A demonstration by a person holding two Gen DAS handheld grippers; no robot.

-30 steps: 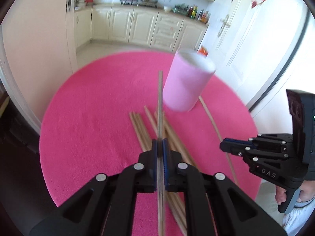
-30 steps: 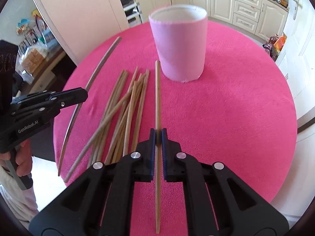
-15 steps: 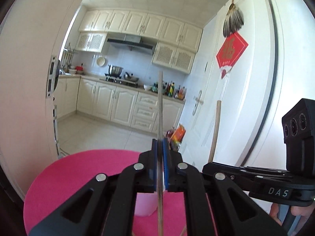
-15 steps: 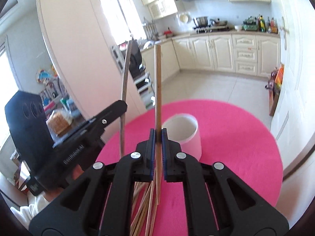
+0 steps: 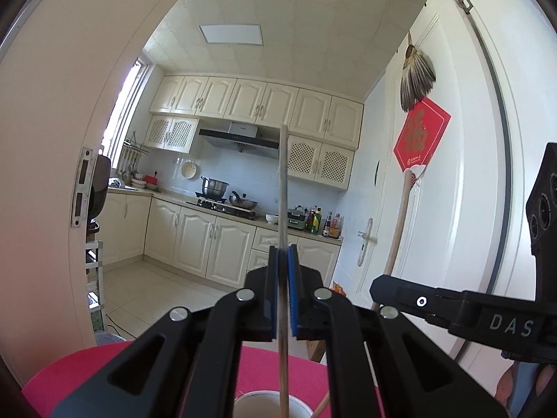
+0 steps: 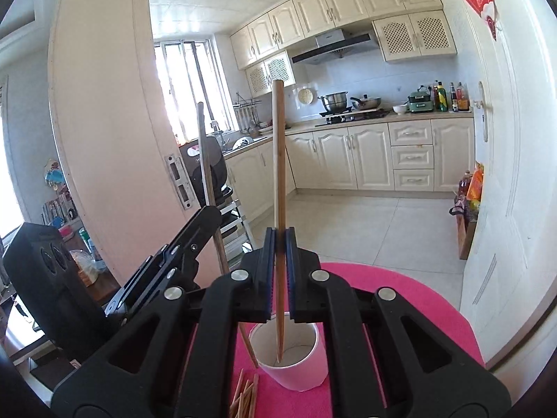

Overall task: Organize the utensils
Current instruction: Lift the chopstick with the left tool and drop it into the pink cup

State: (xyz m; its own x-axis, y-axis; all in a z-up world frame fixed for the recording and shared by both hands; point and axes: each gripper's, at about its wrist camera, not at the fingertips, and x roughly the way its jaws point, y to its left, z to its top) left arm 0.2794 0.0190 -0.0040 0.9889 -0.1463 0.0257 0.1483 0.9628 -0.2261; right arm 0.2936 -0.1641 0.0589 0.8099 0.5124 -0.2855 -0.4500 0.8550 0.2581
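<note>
My left gripper (image 5: 282, 292) is shut on a wooden chopstick (image 5: 282, 188) held upright, its lower end over the white mouth of the pink cup (image 5: 271, 405). My right gripper (image 6: 277, 271) is shut on another upright chopstick (image 6: 278, 160) whose tip hangs inside the pink cup (image 6: 292, 365). In the right wrist view the left gripper (image 6: 195, 237) stands at the left with its chopstick (image 6: 205, 160) slanting down to the cup's near rim. In the left wrist view the right gripper (image 5: 400, 289) and its chopstick (image 5: 400, 223) are at the right.
Several loose chopsticks (image 6: 245, 397) lie on the round pink tablecloth (image 6: 417, 313) in front of the cup. Kitchen cabinets, a white door and a doorframe lie beyond the table.
Both grippers have tilted up from lying flat over the table to vertical, each carrying its chopstick, and have come together above the cup. The chopstick tips now hang at the cup's mouth.
</note>
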